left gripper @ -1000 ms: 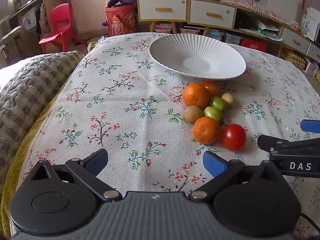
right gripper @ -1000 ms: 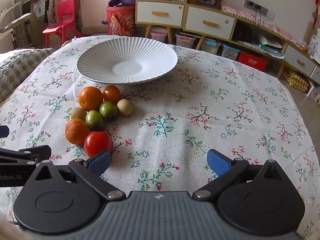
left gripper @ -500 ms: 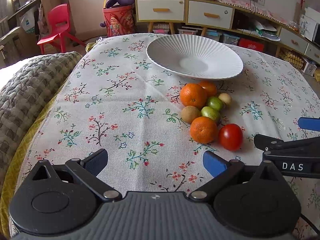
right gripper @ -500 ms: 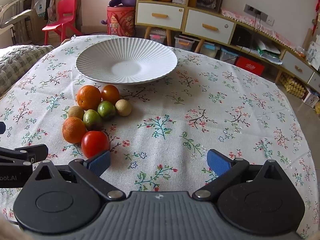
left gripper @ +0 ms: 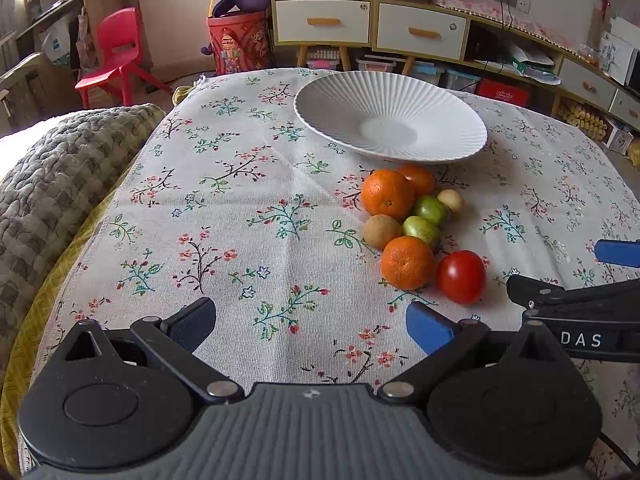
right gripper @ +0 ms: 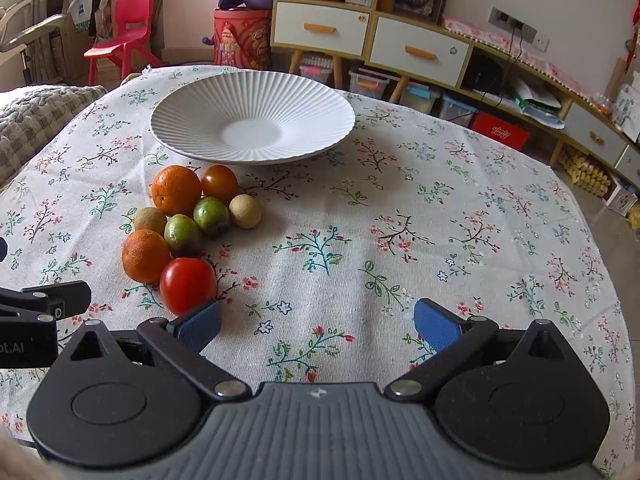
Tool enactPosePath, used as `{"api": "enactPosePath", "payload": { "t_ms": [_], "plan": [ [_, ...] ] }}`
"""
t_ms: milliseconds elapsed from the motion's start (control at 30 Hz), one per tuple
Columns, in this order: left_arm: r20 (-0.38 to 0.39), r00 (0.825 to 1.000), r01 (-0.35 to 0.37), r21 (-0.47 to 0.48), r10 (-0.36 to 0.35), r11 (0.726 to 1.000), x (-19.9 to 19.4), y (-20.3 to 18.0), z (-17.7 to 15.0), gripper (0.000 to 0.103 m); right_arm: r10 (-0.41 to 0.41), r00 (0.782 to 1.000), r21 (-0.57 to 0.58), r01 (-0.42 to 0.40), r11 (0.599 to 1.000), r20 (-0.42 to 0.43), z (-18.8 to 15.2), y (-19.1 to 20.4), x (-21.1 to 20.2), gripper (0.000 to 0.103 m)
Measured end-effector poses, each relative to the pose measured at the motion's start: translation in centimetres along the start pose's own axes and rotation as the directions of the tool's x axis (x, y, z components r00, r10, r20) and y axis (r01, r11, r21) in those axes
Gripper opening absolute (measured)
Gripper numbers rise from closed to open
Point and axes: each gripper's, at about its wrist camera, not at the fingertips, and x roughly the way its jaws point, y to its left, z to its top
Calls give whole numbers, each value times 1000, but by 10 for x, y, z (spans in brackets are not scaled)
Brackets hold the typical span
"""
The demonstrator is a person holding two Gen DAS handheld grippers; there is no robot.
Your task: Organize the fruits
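A floral tablecloth (left gripper: 240, 208) covers the table, with a quilted grey blanket (left gripper: 52, 184) at its left edge. On the far half sits a white ribbed plate (right gripper: 192, 120), holding nothing. Just near of the plate lies the fruit cluster: a far orange (right gripper: 176, 190) beside a small orange-red tomato (right gripper: 219, 182), two green fruits (right gripper: 211, 211) in the middle, a brown kiwi-like fruit (right gripper: 150, 220) on the left, a pale round fruit (right gripper: 245, 211) on the right, then a near orange (right gripper: 145, 255) touching a red tomato (right gripper: 188, 285). The left gripper (left gripper: 310, 324) hangs spread wide over bare cloth, left of the fruit. The right gripper (right gripper: 318, 326) is equally spread, its left pad (right gripper: 200, 326) just beside the red tomato.
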Motion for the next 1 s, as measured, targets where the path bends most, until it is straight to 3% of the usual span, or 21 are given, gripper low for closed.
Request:
{"api": "enactPosePath", "payload": {
  "t_ms": [1000],
  "plan": [
    [5, 1000, 2, -3, -2, 1000, -2, 1, 2, 92, 1, 1000, 18, -1, 1000, 9, 2, -3, -2, 102]
  ]
}}
